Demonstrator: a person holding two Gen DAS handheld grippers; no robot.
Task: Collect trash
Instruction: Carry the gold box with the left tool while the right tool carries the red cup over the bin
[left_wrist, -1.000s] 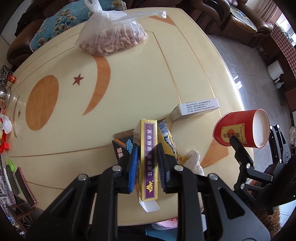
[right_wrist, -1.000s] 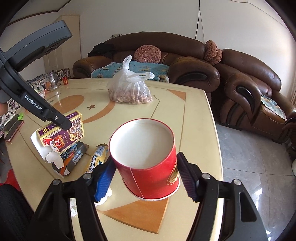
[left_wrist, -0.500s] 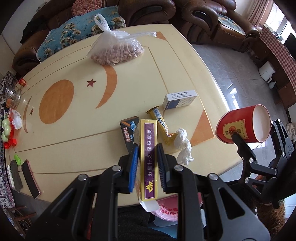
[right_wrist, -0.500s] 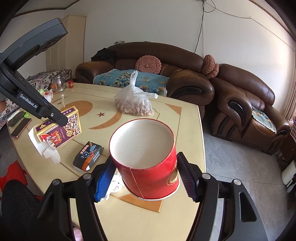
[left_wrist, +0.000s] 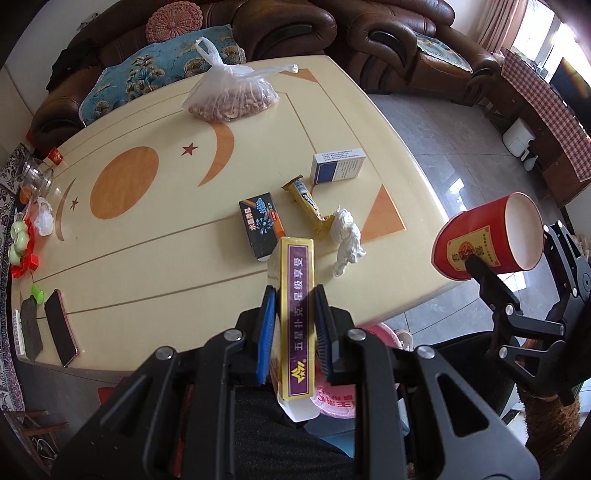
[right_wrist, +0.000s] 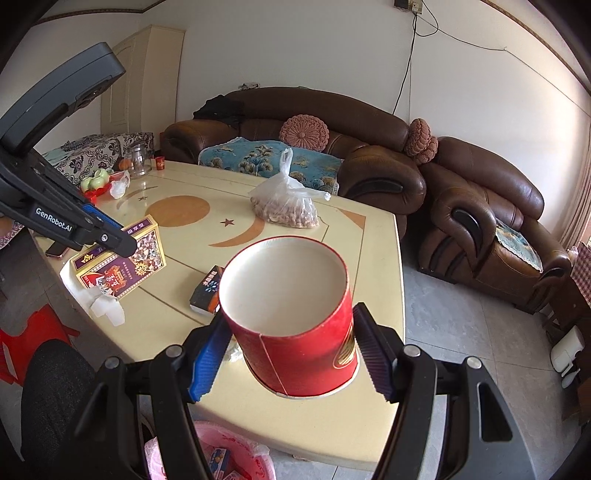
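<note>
The left gripper (left_wrist: 294, 325) is clamping a yellow and purple card box (left_wrist: 295, 314) between its blue pads, holding it above the near edge of the cream table (left_wrist: 155, 258). The right gripper (right_wrist: 291, 354) is squeezing a red paper cup (right_wrist: 295, 325) from both sides, its open mouth tilting up. On the table are lying 1 dark small box (left_wrist: 261, 226), 1 gold wrapper (left_wrist: 306, 205), 1 crumpled tissue (left_wrist: 345, 240) and 1 white and blue box (left_wrist: 338, 166). A pink-lined bin (right_wrist: 236, 456) is sitting on the floor below the table edge
</note>
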